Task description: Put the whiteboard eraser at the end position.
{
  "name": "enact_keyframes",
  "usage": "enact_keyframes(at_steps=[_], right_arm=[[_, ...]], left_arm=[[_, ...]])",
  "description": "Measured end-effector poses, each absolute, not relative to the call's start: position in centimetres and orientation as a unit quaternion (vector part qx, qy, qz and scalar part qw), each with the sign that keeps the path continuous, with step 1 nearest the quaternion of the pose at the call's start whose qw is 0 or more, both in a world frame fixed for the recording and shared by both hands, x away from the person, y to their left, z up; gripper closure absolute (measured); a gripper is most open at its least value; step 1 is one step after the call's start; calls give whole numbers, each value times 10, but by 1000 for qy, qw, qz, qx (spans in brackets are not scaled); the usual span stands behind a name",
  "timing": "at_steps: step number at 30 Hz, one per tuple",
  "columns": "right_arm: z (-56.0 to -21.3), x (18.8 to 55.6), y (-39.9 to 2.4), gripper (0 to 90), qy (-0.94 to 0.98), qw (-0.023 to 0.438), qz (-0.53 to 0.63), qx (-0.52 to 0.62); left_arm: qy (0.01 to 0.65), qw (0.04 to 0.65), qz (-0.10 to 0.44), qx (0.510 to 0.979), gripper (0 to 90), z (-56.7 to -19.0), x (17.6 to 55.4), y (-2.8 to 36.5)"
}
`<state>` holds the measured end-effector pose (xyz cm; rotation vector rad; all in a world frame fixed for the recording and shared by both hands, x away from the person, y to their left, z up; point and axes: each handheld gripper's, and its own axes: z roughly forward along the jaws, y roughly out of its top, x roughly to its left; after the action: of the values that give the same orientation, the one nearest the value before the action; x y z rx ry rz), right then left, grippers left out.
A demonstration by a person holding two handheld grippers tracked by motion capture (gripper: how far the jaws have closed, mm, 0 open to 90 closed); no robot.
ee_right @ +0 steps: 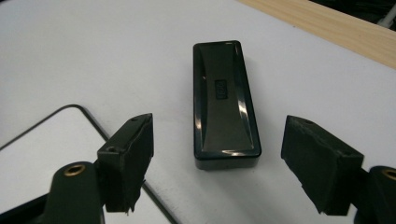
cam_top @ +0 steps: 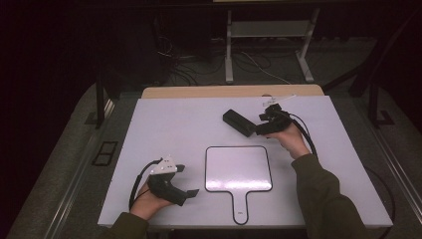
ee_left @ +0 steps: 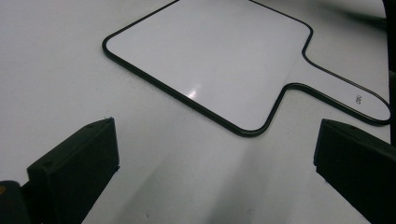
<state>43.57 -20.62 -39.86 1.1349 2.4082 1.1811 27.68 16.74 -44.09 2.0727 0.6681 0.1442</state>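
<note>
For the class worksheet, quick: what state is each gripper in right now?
Left gripper: open, holding nothing.
Right gripper: open, jaws either side of the black eraser, not gripping it.

Nothing here is actually readable. The small paddle-shaped whiteboard (ee_left: 219,60) has a tiny dark printed mark near the end of its handle, right side of the left gripper view, and you can spot it in the high view too at the bottom centre, but it's way too small to make out. The black eraser (ee_right: 224,102) has a little embossed rectangular logo in the middle of its top, centre of the right gripper view, too blurry to read.
</note>
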Motion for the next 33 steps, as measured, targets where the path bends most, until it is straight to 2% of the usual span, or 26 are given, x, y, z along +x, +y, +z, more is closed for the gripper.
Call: enact_keyframes(at_steps=[8,18,28,33], right_arm=[[-402,417,-220,177,815,115,415,388],[-405,388,-231,176,812,116,428,380],[-407,366,-234,147,811,146,425,375],[-409,354,-236,147,811,147,426,373]], left_arm=[[277,462,60,841,0,-441,278,168],[278,464,61,839,0,-440,278,169],[274,466,62,839,0,-439,277,169],[273,468,63,838,0,-439,276,169]])
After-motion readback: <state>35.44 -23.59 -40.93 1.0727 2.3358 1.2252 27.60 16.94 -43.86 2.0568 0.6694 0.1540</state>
